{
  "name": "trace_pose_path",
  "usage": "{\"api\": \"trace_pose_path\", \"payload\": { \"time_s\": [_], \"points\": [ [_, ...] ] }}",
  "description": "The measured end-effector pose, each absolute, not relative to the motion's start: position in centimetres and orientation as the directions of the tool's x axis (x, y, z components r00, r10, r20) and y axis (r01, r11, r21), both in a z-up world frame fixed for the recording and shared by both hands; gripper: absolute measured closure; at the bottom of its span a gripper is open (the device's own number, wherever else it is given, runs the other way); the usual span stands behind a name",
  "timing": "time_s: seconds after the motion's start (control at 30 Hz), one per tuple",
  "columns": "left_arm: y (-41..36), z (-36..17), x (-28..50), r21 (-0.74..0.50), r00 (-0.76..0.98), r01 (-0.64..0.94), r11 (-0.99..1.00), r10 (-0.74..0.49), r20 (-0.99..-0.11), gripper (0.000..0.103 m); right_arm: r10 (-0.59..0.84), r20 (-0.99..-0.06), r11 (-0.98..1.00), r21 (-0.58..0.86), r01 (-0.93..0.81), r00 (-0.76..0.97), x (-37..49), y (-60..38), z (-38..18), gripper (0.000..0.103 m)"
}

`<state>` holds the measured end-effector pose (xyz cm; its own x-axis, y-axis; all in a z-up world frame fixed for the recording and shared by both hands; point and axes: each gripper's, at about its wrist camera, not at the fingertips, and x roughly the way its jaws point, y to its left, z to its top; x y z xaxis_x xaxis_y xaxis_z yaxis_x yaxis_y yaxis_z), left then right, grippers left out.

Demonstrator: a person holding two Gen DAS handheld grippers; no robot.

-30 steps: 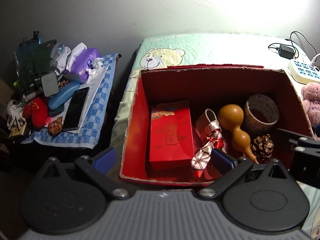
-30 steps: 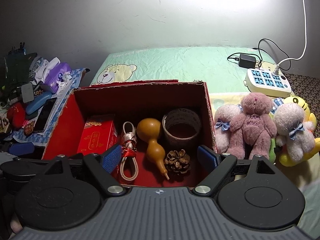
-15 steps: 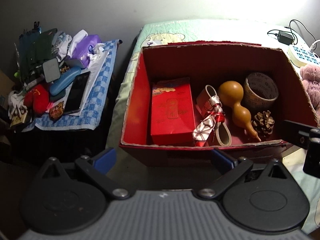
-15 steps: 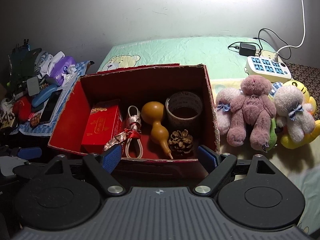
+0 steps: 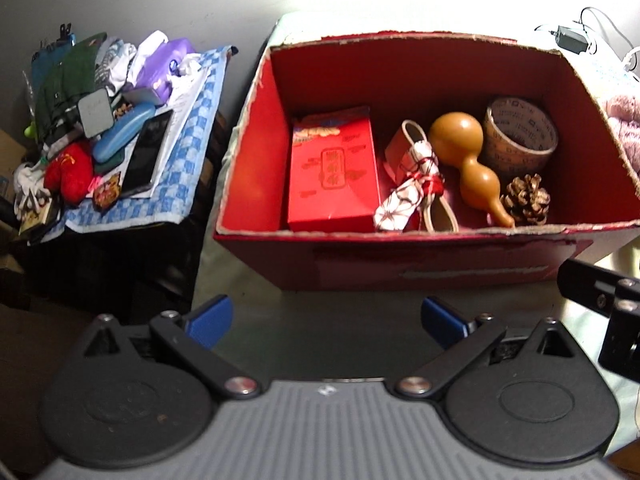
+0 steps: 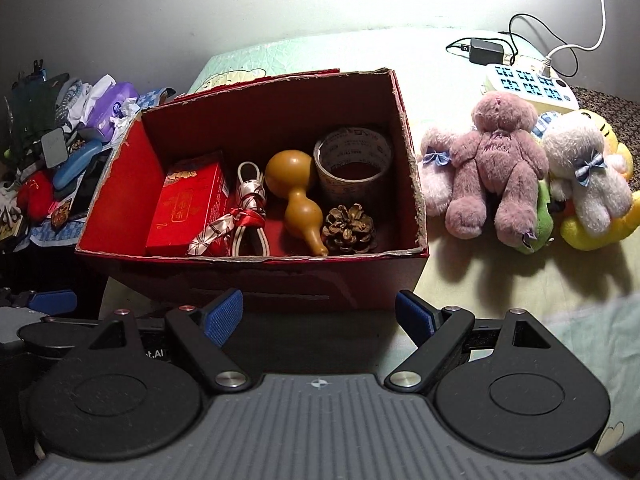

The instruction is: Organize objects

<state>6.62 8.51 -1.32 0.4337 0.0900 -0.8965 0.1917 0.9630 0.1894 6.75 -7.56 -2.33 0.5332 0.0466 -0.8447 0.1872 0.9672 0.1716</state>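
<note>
A: What's in the box [image 6: 256,276]?
B: Left to right: red packet [image 6: 186,208], ribbon [image 6: 236,220], gourd [image 6: 296,192], tape roll [image 6: 352,160], pinecone [image 6: 349,229].
A: The grippers?
B: Left gripper [image 5: 325,323] and right gripper [image 6: 319,316] both spread, empty, at its near edge. Probably the plush toys [image 6: 500,168], beside its right wall, come next.

Left tool [image 5: 326,320] and right tool [image 6: 319,311] both spread wide, empty.

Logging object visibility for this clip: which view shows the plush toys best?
The right wrist view: the plush toys lie in full beside the red box. The left wrist view catches only a pink sliver at its right edge.
</note>
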Motion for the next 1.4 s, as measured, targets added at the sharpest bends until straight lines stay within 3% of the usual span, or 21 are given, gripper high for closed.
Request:
{"api": "trace_pose_path", "payload": {
  "time_s": [0.9,1.4],
  "points": [
    [7.1,1.5,7.8,0.196,0.497,0.194,0.961,0.076,-0.865,0.002,0.019,-0.781,0.967,0.174,0.188,0.624,8.4,-9.8,1.1,0.017],
    [8.0,1.6,10.4,0.153,0.542,0.180,0.972,0.032,-0.840,0.002,-0.044,-0.781,0.971,0.115,0.211,0.623,11.5,-9.0,0.1,0.017]
  ]
}}
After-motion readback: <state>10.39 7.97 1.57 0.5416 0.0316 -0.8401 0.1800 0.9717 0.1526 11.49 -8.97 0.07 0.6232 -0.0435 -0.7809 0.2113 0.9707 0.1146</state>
